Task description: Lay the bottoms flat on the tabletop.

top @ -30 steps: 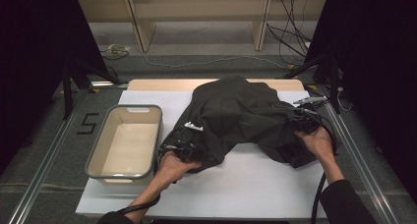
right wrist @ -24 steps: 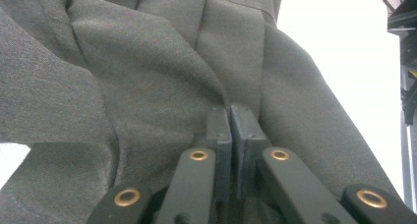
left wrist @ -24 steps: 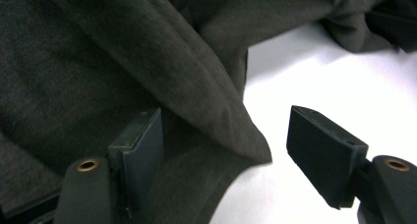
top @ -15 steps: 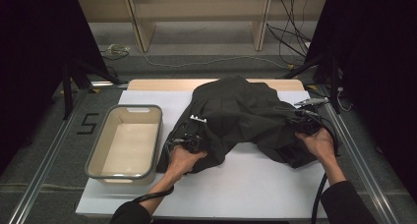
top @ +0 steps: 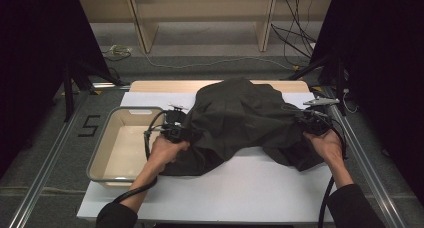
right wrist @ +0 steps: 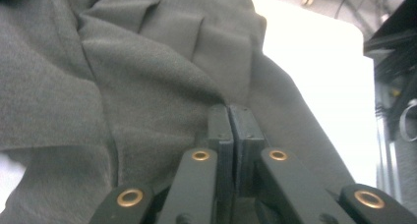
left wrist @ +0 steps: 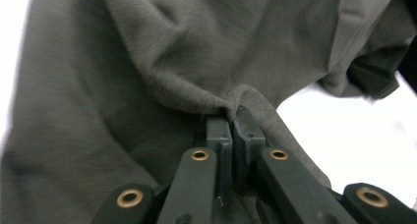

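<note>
A dark grey-green garment [top: 240, 118] lies crumpled across the white table top [top: 240, 188]. My left gripper [top: 184, 133] is at the garment's left edge, beside the tub. Its jaws have just been closing and now stand shut on a raised fold of the cloth [left wrist: 147, 62], pinched at the left gripper's tips [left wrist: 231, 117]. My right gripper [top: 306, 122] is at the garment's right edge. In its own view the right gripper [right wrist: 229, 112] is shut, with the fabric [right wrist: 123, 76] caught between the tips.
A beige plastic tub [top: 101, 153] stands empty at the table's left. Metal rails [top: 47, 188] run along both sides. A wooden strip [top: 160, 85] borders the far edge, with shelves and cables on the floor behind it. Bare white surface lies in front of the garment.
The left hand moved away from the person and slightly toward the tub, and rose a little. The garment's left edge came up with it. The right hand stayed put.
</note>
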`<move>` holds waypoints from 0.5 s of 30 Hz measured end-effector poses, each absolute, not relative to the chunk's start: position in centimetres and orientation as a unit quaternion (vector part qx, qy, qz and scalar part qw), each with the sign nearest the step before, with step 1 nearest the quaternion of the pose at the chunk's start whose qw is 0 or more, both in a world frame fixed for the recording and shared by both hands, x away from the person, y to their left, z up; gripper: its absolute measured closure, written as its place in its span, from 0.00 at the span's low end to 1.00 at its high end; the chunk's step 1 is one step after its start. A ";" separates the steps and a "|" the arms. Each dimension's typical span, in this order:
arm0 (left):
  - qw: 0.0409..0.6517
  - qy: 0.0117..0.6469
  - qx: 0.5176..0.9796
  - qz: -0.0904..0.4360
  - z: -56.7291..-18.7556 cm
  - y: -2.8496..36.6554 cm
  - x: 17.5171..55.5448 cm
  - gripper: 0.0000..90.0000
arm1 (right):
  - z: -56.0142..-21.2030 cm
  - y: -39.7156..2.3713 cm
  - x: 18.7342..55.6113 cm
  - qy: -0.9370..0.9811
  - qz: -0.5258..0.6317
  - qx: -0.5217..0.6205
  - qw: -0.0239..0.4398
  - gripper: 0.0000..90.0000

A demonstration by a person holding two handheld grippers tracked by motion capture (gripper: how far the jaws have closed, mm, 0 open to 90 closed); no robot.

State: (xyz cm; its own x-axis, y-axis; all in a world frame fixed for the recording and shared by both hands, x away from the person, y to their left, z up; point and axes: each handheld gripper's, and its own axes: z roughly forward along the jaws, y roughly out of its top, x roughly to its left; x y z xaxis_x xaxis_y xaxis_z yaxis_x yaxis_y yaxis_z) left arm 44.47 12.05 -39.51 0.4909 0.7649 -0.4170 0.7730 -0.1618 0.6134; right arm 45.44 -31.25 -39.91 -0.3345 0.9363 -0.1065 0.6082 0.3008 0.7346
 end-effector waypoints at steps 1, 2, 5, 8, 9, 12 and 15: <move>0.409 0.507 0.758 -0.005 -39.3 12.5 44.5 0.97 | -39.7 -31.3 45.5 0.757 0.303 0.507 0.280 0.99; 0.414 0.510 0.754 -0.003 -39.0 13.0 44.7 0.97 | -39.6 -31.3 45.5 0.755 0.303 0.507 0.284 0.99; 0.417 0.516 0.748 0.010 -38.6 13.8 45.0 0.97 | -39.6 -31.4 45.9 0.754 0.295 0.507 0.297 0.99; 0.407 0.516 0.754 0.014 -39.0 13.6 45.0 0.97 | -40.4 -31.4 46.2 0.760 0.286 0.513 0.277 0.96; 0.401 0.515 0.757 0.017 -39.3 13.3 44.9 0.97 | -40.7 -31.4 46.3 0.764 0.280 0.515 0.269 0.93; 0.389 0.513 0.765 0.011 -40.1 12.5 44.9 0.97 | -41.0 -31.1 46.2 0.774 0.273 0.512 0.255 0.82; 0.384 0.506 0.772 0.008 -40.4 12.1 44.8 0.97 | -39.5 -30.7 45.1 0.779 0.288 0.496 0.251 0.69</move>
State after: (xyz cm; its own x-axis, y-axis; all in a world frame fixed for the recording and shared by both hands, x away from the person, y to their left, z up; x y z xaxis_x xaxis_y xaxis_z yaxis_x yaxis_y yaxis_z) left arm 44.80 12.08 -40.37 0.4873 0.7880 -0.3764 0.7755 -0.1924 0.6013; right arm 45.05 -30.66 -39.51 -0.3810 0.9186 -0.1054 0.6286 0.3409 0.6991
